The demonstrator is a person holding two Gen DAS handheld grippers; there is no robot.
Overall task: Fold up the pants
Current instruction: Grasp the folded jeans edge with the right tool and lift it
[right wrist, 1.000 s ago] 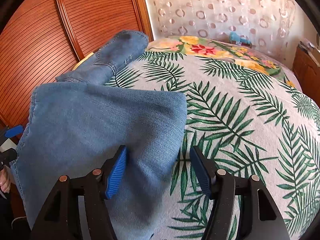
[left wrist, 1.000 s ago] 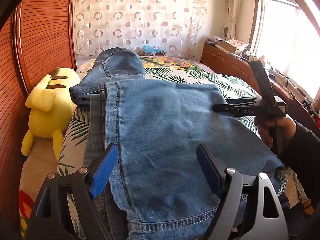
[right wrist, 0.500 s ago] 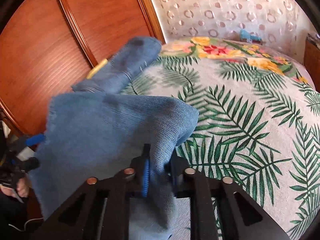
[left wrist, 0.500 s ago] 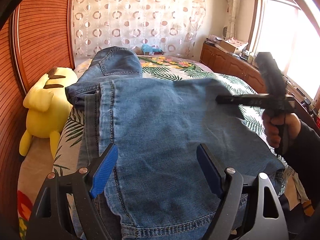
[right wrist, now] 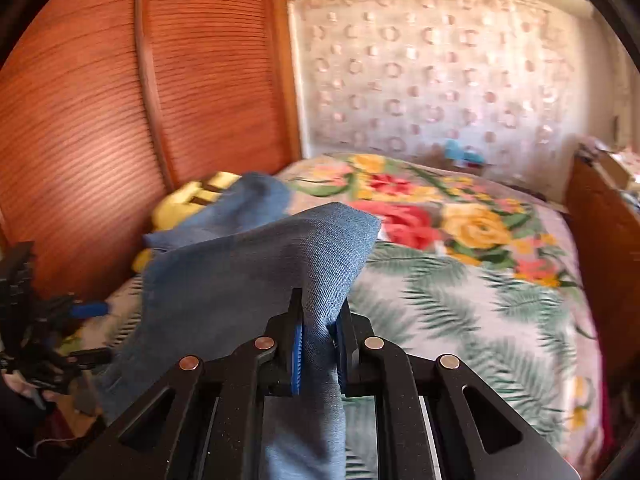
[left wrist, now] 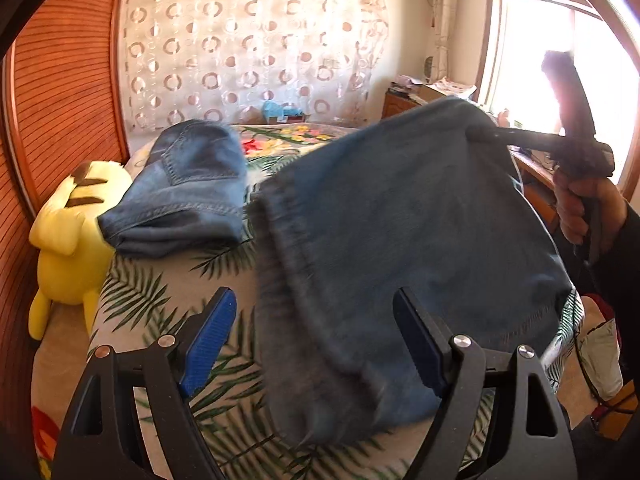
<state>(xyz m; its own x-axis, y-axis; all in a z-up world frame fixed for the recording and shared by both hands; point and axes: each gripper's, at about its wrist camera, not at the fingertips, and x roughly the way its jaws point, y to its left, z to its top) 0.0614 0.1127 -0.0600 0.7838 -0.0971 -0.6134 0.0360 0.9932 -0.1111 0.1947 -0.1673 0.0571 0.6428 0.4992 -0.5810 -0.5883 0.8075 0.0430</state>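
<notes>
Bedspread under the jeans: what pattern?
Green palm leaves on the white bedspread, with bright flowers farther up; clearest in the right wrist view.

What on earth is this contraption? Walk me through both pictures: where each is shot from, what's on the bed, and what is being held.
No robot here: a person holds a hand-held gripper in each hand, and each gripper carries a fisheye camera looking out along its two fingers. The left wrist view shows the left gripper, jaws wide open and gripping nothing, with the hand holding the other tool at the right. The right wrist view shows the right gripper, whose jaws have just closed on a pinched corner of the jeans, lifted off the palm-leaf bedspread. The rest of the jeans lies bunched beside a yellow plush toy.
</notes>
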